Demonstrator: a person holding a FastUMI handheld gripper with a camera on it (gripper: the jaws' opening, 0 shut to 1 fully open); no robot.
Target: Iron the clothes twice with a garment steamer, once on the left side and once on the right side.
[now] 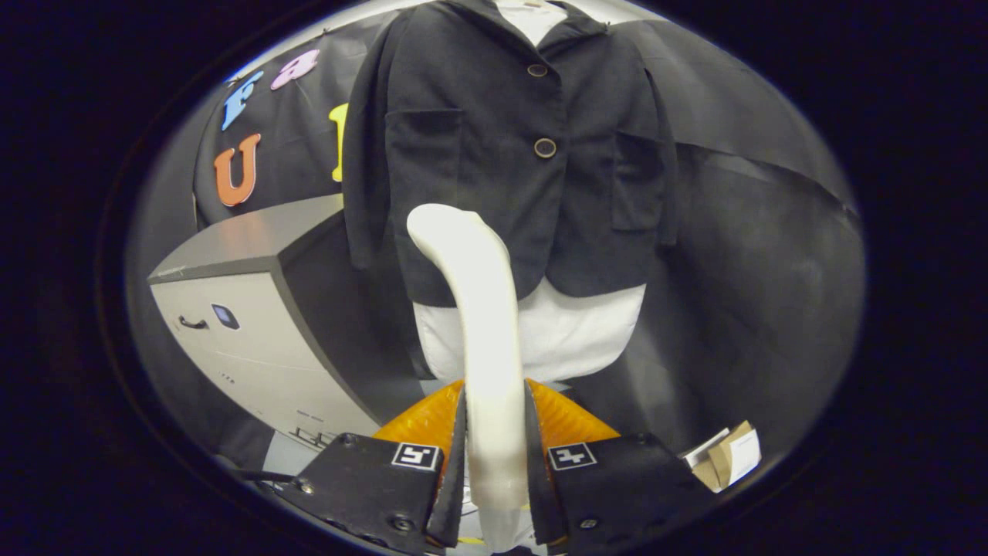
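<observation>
A dark buttoned jacket [494,139] hangs over a white garment [571,332] straight ahead of me, with two patch pockets and two buttons down its front. My gripper [495,421] is shut on the white handle of the garment steamer [482,309], both fingers pressing its sides. The steamer rises from between the fingers and curves at its top toward the jacket's lower left panel, near the hem. Whether its head touches the cloth I cannot tell.
A grey cabinet-like unit [239,316] with a small handle stands to the left of the clothes. Black cloth backs the scene. A cardboard and paper bundle [729,455] lies low to the right of the fingers.
</observation>
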